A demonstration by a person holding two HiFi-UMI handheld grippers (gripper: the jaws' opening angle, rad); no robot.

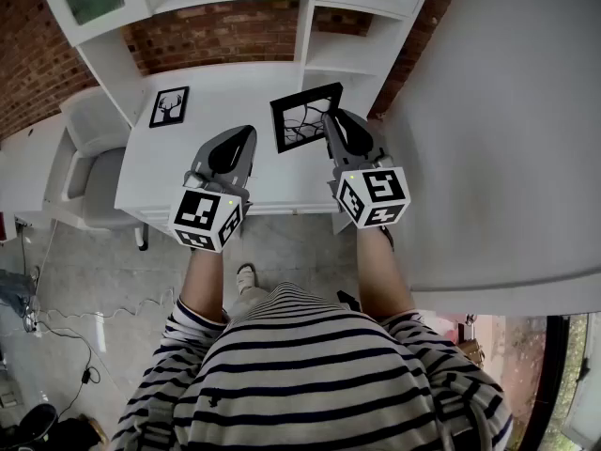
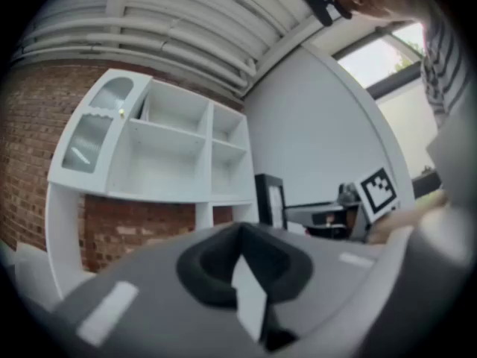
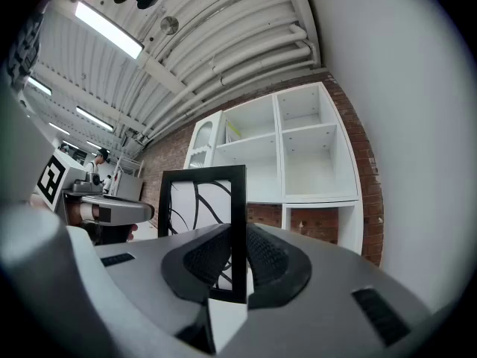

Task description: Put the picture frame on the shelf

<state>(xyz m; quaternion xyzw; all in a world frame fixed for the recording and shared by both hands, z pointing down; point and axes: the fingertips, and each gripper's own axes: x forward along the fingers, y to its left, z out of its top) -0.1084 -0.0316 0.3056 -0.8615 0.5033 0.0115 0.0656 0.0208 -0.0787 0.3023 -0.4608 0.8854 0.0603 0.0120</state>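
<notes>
A black picture frame point(image 1: 305, 116) point(image 3: 201, 200) with a black-and-white branch print stands upright over the white desk point(image 1: 225, 92), tilted a little. My right gripper point(image 1: 331, 120) point(image 3: 237, 263) is shut on the frame's right edge, which sits between its ribbed pads. The left gripper point(image 1: 246, 133) point(image 2: 242, 263) hovers over the desk's front, left of the frame, shut with nothing in it. The white shelf unit point(image 1: 338, 59) point(image 2: 171, 155) point(image 3: 298, 155) rises at the back of the desk, its open compartments bare. In the left gripper view the frame point(image 2: 270, 200) shows edge-on.
A small deer picture point(image 1: 169, 107) lies at the desk's left. A grey chair point(image 1: 94, 158) stands left of the desk. A white wall point(image 1: 498, 139) closes the right side, with brick wall point(image 1: 216, 31) behind the shelf. Cables point(image 1: 56, 327) lie on the floor.
</notes>
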